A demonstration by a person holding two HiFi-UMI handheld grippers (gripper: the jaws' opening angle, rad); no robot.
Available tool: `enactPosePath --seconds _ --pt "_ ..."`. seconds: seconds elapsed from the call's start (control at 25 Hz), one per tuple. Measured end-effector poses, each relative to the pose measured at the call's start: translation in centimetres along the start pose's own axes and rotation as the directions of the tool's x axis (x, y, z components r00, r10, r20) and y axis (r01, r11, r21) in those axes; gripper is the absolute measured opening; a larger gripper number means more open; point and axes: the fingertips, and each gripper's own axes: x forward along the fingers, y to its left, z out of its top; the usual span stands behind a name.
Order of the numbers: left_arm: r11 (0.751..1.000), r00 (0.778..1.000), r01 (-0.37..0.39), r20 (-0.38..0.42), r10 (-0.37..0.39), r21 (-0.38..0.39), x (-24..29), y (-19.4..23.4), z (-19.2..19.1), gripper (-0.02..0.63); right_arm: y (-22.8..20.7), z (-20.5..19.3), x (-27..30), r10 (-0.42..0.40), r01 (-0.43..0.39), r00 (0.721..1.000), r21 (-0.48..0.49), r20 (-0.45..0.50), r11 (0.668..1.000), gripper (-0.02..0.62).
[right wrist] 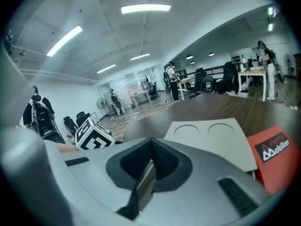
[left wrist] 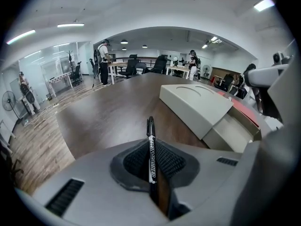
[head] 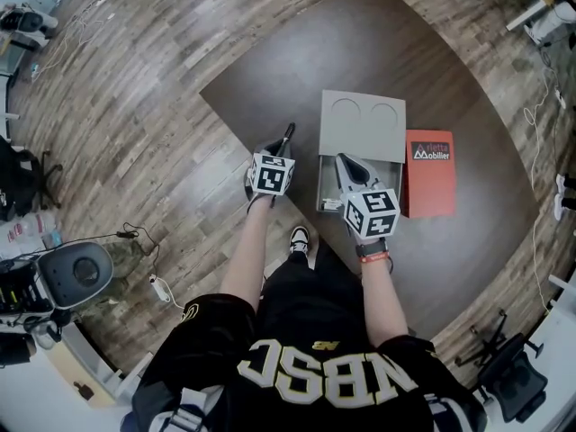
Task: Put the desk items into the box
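My left gripper [head: 278, 149] hangs over the dark table, left of the grey box [head: 362, 124]. It is shut on a black marker [head: 289, 134]. In the left gripper view the marker [left wrist: 151, 157] stands upright between the ribbed pads [left wrist: 169, 160], its cap poking out past the tips. The box [left wrist: 195, 105] lies ahead to the right, with its open tray [left wrist: 235, 131] toward me. My right gripper [head: 345, 162] is over the open tray [head: 392, 175]. In the right gripper view its jaws [right wrist: 151, 149] are shut with nothing between them, above the lid [right wrist: 214, 138].
A red carton [head: 429, 174] lies against the box's right side. The table's left edge [head: 236, 129] runs diagonally, with wood floor beyond. A grey device [head: 76, 273] and cables sit on the floor at left. People and desks stand far off [left wrist: 106, 55].
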Motion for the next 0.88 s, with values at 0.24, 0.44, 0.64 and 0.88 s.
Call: enactPosePath --seconds 0.24,0.44,0.64,0.88 --pt "1.000 1.000 0.026 0.013 -0.026 -0.005 -2.5 -1.2 1.1 0.049 0.3 0.0 -0.6 -0.013 0.013 1.000 -0.021 0.009 1.000 0.008" --pt "0.997 0.996 0.075 0.043 -0.076 0.036 -4.8 -3.5 2.6 0.049 0.5 0.1 -1.5 -0.020 0.021 0.999 -0.020 0.025 1.000 0.008" --pt "0.987 0.992 0.077 0.087 -0.090 0.144 -6.4 -5.5 4.1 0.049 -0.1 0.5 -2.9 -0.050 0.050 0.998 -0.014 0.045 0.999 0.008" --pt "0.959 0.981 0.149 0.088 -0.175 0.242 -7.9 -9.2 5.5 0.049 -1.1 0.8 -4.8 -0.091 0.090 0.993 0.018 0.076 0.996 0.008"
